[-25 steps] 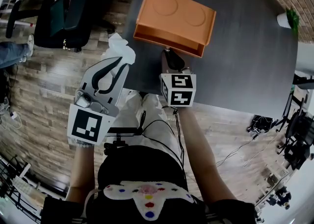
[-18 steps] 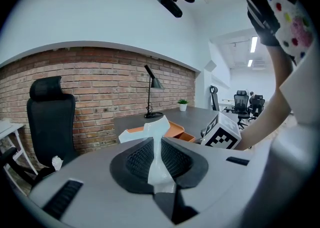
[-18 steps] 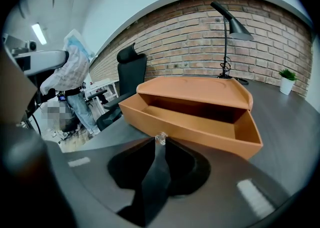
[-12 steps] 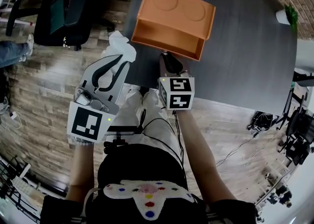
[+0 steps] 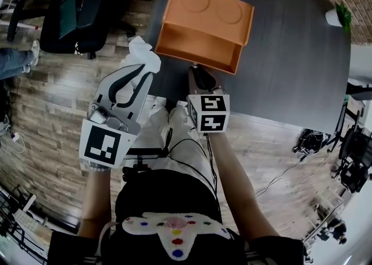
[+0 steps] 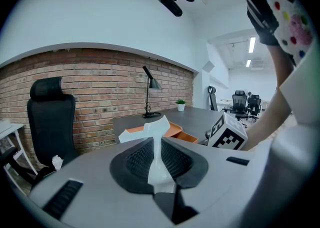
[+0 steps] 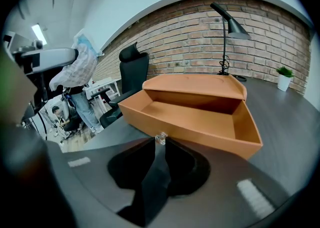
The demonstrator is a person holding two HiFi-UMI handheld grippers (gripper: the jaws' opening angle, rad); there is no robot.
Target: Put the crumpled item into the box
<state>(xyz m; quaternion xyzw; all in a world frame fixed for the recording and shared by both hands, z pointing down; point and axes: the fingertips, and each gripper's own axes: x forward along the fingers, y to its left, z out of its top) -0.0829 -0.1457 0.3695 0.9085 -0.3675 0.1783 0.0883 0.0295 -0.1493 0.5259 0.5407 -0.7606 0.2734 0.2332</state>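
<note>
Two tongs are busy. The left tongs pinch the crumpled item just beside the worktop; the open box lies at two o'clock from it. The right tongs, nearer, are closed on the box's clear knob.

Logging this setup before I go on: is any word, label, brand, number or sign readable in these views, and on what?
No readable words, brands or numbers in any view.
Left marker cube, right marker cube: black-and-white square patterns, not text.
Orange box: two embossed circles, no lettering.
</note>
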